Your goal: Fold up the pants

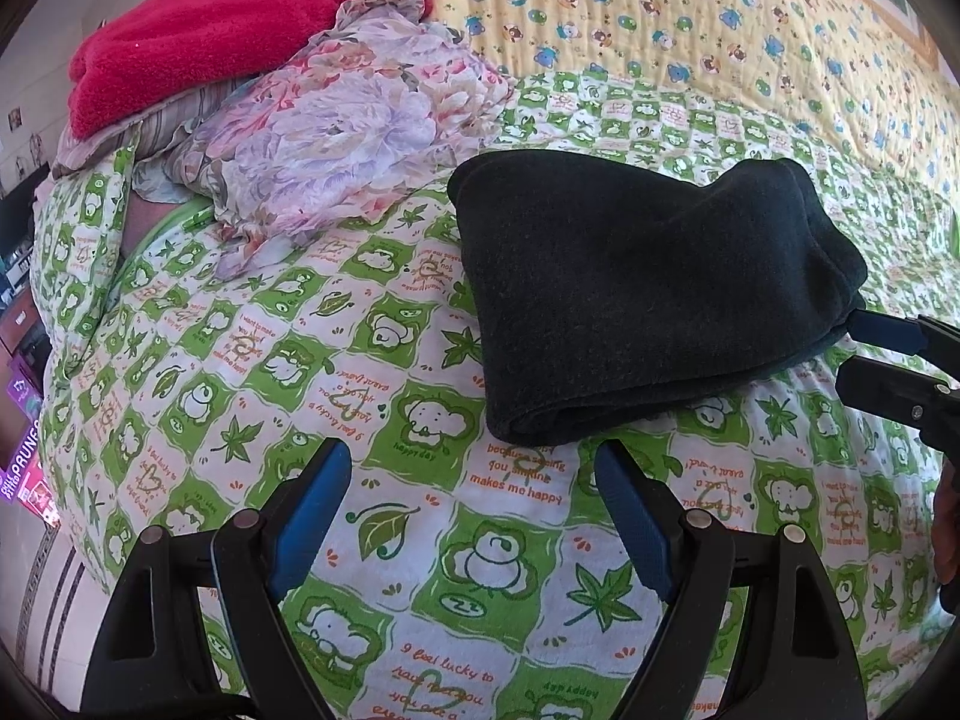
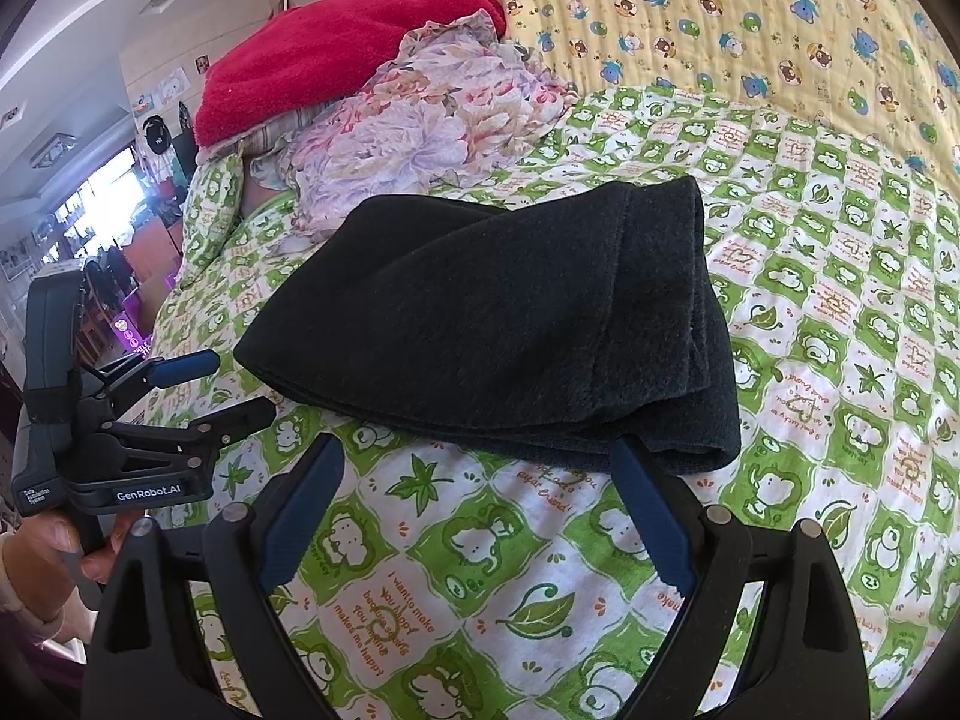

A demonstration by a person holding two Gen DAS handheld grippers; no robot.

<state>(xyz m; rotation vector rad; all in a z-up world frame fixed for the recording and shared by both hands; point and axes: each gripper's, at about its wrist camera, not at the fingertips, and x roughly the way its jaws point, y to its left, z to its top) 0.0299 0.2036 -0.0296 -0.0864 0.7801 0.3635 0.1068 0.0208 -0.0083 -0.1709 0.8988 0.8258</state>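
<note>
Folded dark pants (image 1: 648, 294) lie on the bed (image 1: 420, 540) with its green-and-white printed cover. Left claw (image 1: 474, 516): fingers spread, holding nothing, just short of the pants' near fold. Right claw (image 2: 480, 510): fingers spread, its right fingertip (image 2: 630, 456) overlapping the pants' near edge; contact cannot be judged. Only the right wrist view shows the hand (image 2: 66, 546) gripping the left tool. Behind, a red towel (image 1: 222, 24) partly hides a floral cloth (image 1: 336, 138).
</note>
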